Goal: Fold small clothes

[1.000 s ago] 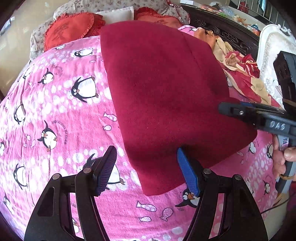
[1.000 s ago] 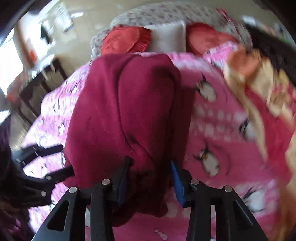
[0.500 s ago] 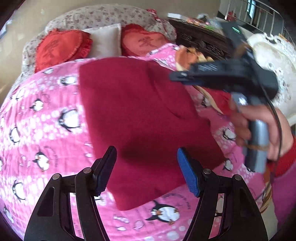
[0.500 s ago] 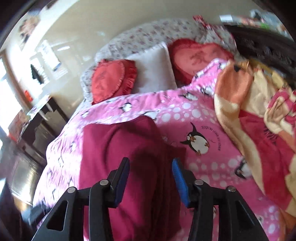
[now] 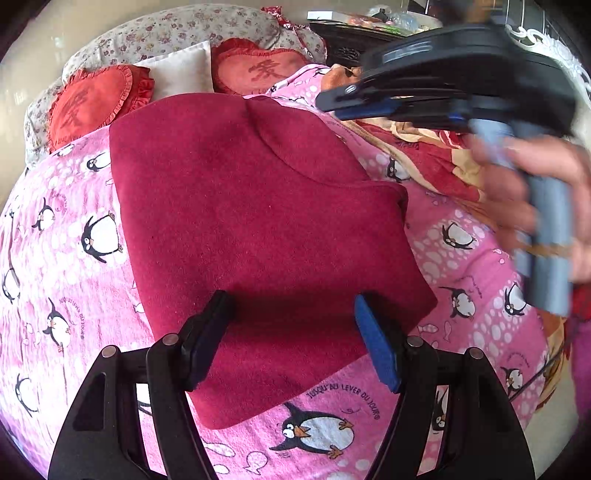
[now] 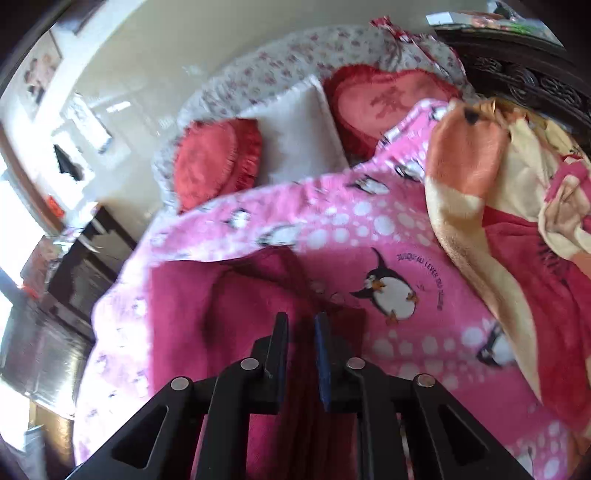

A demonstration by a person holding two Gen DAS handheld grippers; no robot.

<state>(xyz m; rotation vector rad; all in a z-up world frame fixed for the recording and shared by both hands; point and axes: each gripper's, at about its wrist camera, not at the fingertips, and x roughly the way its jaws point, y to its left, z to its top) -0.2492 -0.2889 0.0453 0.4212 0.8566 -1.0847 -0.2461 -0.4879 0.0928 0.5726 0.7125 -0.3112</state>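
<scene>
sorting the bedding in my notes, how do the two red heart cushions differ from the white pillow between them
Colour: the two red heart cushions are red; the white pillow is plain off-white.
Shape: the cushions are heart-shaped with ruffled edges; the pillow is squarish with plain edges.
Marking: each cushion bears a large character; the pillow shows none.
Shared: all lean at the head of the bed, against the floral bolster, beyond the pink penguin blanket.

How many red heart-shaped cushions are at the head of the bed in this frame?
2. One red heart cushion lies left of the white pillow; the other red heart cushion lies right of it. Both lean against the floral bolster. Others could be hidden behind the bedding.
</scene>
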